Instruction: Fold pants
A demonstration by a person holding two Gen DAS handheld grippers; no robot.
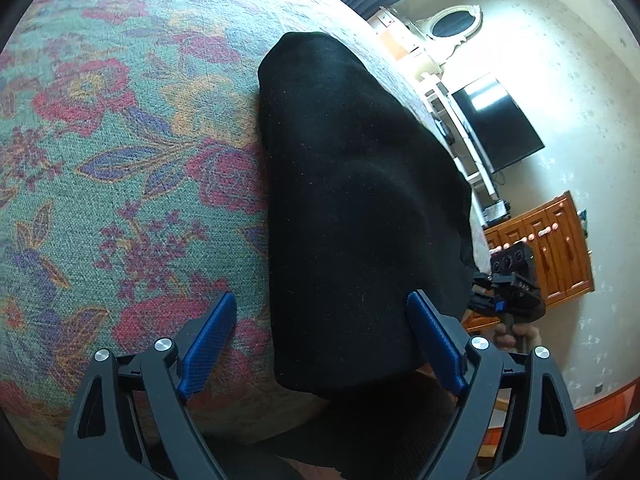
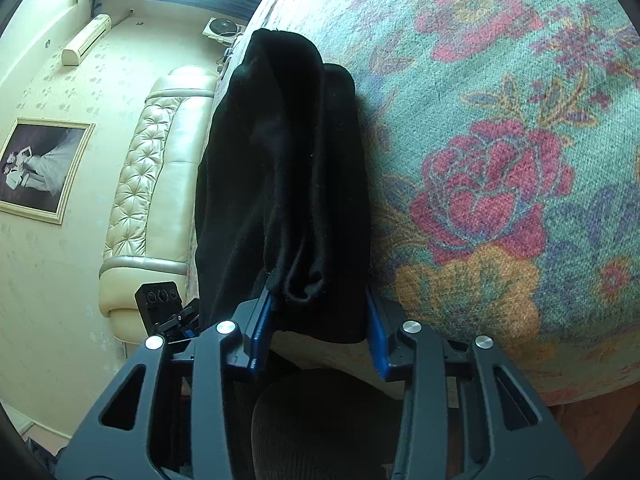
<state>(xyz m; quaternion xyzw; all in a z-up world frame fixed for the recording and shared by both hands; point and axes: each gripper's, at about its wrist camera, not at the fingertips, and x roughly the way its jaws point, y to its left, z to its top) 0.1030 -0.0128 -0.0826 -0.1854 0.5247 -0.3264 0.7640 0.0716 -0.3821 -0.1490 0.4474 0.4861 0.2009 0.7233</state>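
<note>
Folding looks well along: the black pants (image 1: pixel 360 208) lie as a narrow bundle on the flowered bed (image 1: pixel 120 160). Right gripper (image 2: pixel 320 320) clamps the near end; left gripper (image 1: pixel 320 316) hangs wide open, holding nothing. Final fold remains, I'd say.

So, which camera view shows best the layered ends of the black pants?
The right wrist view: the black pants show their stacked folds ending between the right gripper fingers. The left wrist view shows only a smooth dark top surface, no layers.
</note>
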